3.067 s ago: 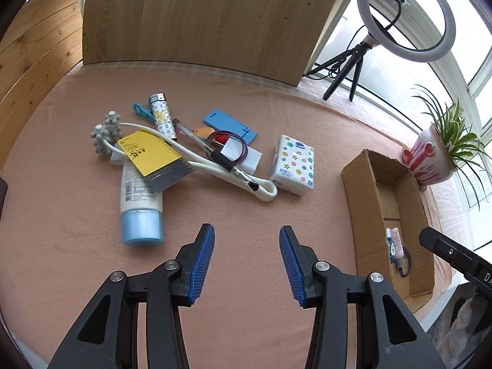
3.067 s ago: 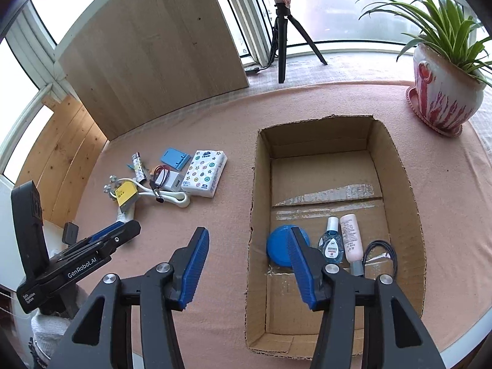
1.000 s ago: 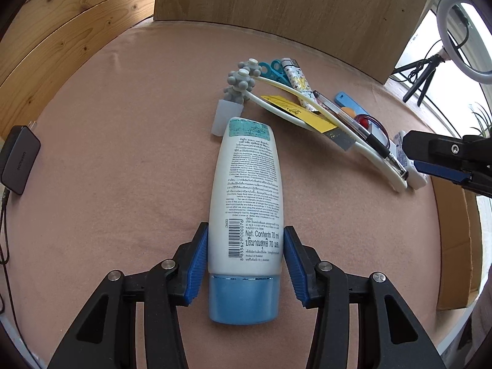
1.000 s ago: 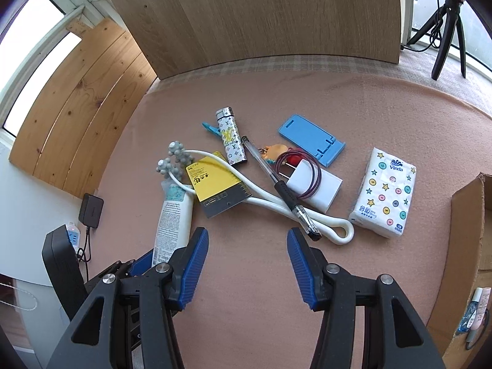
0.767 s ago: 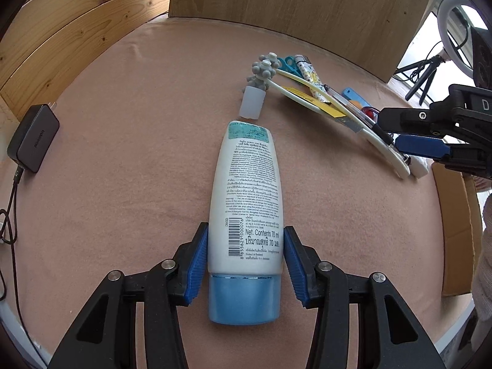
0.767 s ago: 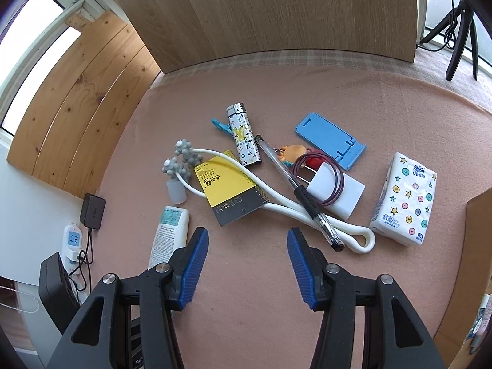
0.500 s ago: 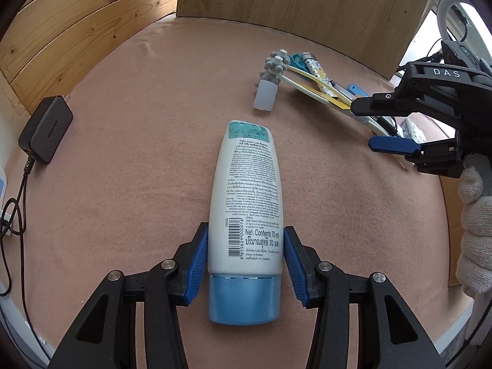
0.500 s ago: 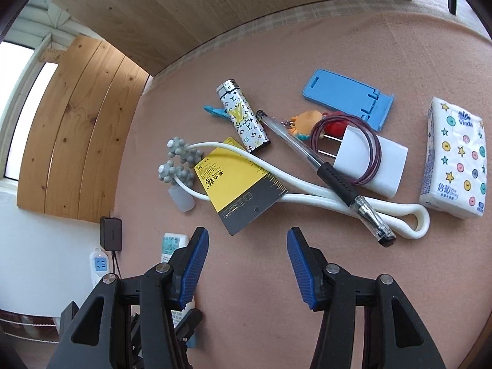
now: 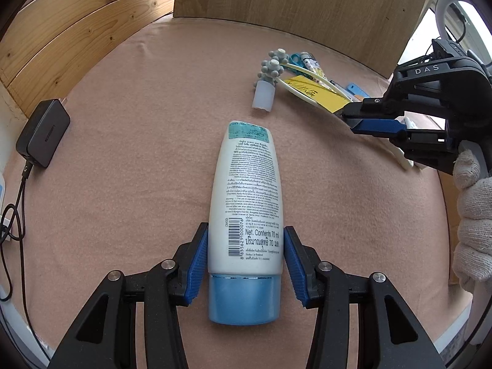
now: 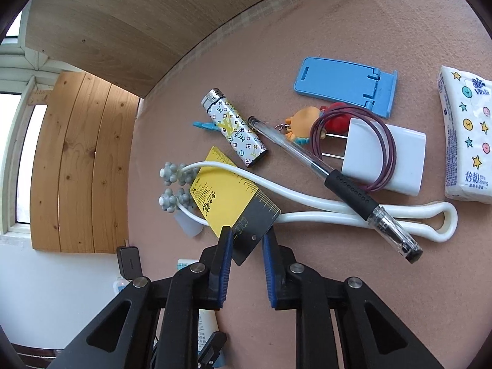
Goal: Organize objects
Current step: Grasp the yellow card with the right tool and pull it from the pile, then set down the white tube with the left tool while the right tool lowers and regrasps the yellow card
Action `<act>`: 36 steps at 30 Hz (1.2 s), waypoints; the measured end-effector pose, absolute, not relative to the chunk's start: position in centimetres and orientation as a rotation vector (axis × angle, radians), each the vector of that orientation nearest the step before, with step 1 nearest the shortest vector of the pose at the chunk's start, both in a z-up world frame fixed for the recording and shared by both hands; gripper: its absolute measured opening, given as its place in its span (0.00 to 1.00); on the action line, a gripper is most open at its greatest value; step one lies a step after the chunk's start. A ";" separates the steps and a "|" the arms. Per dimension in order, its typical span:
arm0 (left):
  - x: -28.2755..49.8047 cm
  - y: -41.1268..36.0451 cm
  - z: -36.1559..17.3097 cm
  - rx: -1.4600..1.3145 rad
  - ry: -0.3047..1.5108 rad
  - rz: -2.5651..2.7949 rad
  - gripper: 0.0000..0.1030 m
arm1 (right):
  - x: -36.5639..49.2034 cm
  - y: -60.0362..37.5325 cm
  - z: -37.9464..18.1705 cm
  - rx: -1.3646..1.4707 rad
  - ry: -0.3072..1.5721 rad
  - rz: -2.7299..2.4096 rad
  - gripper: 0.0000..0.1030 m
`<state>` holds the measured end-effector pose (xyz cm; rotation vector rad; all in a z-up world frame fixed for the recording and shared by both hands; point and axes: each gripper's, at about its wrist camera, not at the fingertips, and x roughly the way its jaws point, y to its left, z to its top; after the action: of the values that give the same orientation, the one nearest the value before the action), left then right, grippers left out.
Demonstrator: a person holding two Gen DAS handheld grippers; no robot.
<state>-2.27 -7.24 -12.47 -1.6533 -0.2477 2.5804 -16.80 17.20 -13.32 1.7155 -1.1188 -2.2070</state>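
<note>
- Black power adapter (image 9: 43, 133) is lying at the far left edge of the pink cloth-covered table (image 9: 129, 141), cable trailing off the edge.
- Left gripper (image 9: 245, 264) is clamping the white lotion tube (image 9: 247, 203) just above its blue cap; both blue pads are pressing on the tube's sides. Tube is pointing away from the camera.
- Small translucent cap (image 9: 263, 99) is lying beyond the tube's far end, beside the grey massager knobs.
- Right gripper (image 10: 244, 243), held in a gloved hand (image 9: 470, 215), is closing around the dark end of the yellow-and-black ruler card (image 10: 233, 196). The card's corner is sitting between the pads; contact cannot be confirmed.
- Card is lying across the white massager (image 10: 307, 206).
- Pen (image 10: 332, 178), lighter (image 10: 235, 132), white charger (image 10: 384, 156), blue phone stand (image 10: 344, 84) and tissue pack (image 10: 467, 135) are lying further right.
</note>
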 end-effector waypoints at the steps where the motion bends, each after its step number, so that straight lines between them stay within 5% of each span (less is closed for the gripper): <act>1: -2.3 -7.2 -12.5 -1.654 -0.247 2.581 0.49 | -16.7 17.2 -13.2 1.707 -1.122 -2.204 0.13; 32: -2.5 -6.6 -10.7 -1.674 -0.243 2.591 0.50 | -5.0 19.1 -15.2 1.787 -1.138 -2.112 0.04; 36: -2.6 -6.0 -10.1 -1.642 -0.272 2.564 0.50 | -3.6 18.6 -14.8 1.846 -0.997 -2.138 0.07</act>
<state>-2.59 -6.03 -10.14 -1.6422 -0.2717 2.5643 -3.63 18.58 -14.84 1.8464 -0.9968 -2.1382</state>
